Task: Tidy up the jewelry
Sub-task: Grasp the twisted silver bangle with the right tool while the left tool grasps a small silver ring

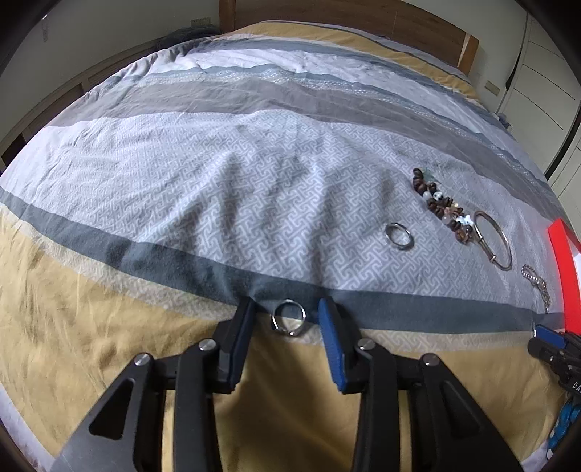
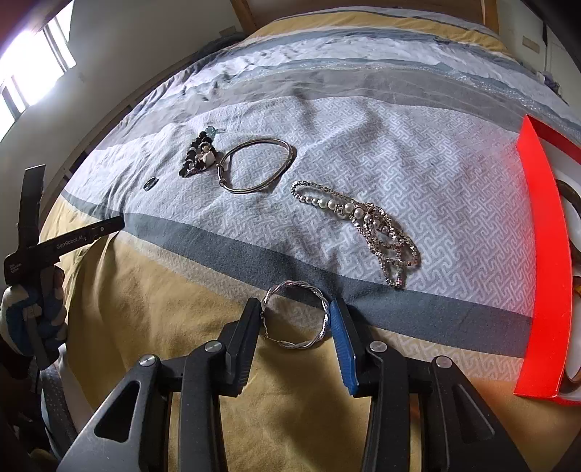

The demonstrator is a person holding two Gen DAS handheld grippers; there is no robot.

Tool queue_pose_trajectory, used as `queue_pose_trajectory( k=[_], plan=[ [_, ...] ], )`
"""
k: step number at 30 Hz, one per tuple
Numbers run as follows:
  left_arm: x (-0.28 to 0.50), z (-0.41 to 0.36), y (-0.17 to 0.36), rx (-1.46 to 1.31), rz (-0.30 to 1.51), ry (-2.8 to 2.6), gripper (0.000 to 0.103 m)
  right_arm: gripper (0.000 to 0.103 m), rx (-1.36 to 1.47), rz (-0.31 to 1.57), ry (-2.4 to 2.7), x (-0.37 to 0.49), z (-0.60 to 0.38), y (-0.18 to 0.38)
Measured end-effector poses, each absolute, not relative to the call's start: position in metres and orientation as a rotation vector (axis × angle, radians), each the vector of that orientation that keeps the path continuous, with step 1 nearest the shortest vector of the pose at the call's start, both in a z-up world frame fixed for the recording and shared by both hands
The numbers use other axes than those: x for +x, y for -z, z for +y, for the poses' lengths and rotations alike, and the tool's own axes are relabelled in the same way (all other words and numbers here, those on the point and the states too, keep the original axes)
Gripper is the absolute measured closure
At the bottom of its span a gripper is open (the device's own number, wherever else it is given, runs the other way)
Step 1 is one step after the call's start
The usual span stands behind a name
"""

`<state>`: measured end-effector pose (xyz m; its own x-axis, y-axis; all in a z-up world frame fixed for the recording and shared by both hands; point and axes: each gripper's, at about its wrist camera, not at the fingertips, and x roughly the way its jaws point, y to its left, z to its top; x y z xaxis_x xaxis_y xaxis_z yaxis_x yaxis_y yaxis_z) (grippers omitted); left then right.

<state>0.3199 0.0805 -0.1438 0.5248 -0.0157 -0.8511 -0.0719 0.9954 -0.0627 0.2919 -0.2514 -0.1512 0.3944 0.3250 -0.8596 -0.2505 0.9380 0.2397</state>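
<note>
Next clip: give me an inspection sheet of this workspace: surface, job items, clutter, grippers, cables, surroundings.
Surface: striped grey, white and tan bedspread, wrinkled.
Job's things: small silver ring between the left gripper's fingers; twisted silver bangle between the right gripper's fingers; second silver ring; dark brown beaded bracelet; plain thin metal bangle; pearl and rhinestone chain; red-rimmed box at the right, contents mostly hidden.
Clutter: nothing seen.
Grippers: left gripper open around the ring; right gripper touching the bangle on both sides, grip unclear.
Cables: nothing seen.
Surroundings: wooden headboard, window, white walls.
</note>
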Motion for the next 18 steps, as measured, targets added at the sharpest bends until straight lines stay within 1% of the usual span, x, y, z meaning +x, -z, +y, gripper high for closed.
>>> queue_pose_trajectory(
  k=[2, 3, 11, 18],
  plan=[
    [0.319, 0.078, 0.142, -0.078, 1.015, -0.030, 0.084, 0.064, 0.065, 1.101, -0.365, 0.290, -0.251, 0.150],
    [0.318, 0.077, 0.141, -0.074, 1.014, -0.029, 0.086, 0.064, 0.058, 1.097, -0.364, 0.289, -0.250, 0.149],
    [0.306, 0.075, 0.125, -0.072, 0.998, -0.030, 0.086, 0.064, 0.056, 1.084, -0.375, 0.280, -0.249, 0.138],
    [0.283, 0.075, 0.094, -0.074, 0.954, -0.019, 0.086, 0.064, 0.040, 1.048, -0.388, 0.260, -0.244, 0.111]
  ],
)
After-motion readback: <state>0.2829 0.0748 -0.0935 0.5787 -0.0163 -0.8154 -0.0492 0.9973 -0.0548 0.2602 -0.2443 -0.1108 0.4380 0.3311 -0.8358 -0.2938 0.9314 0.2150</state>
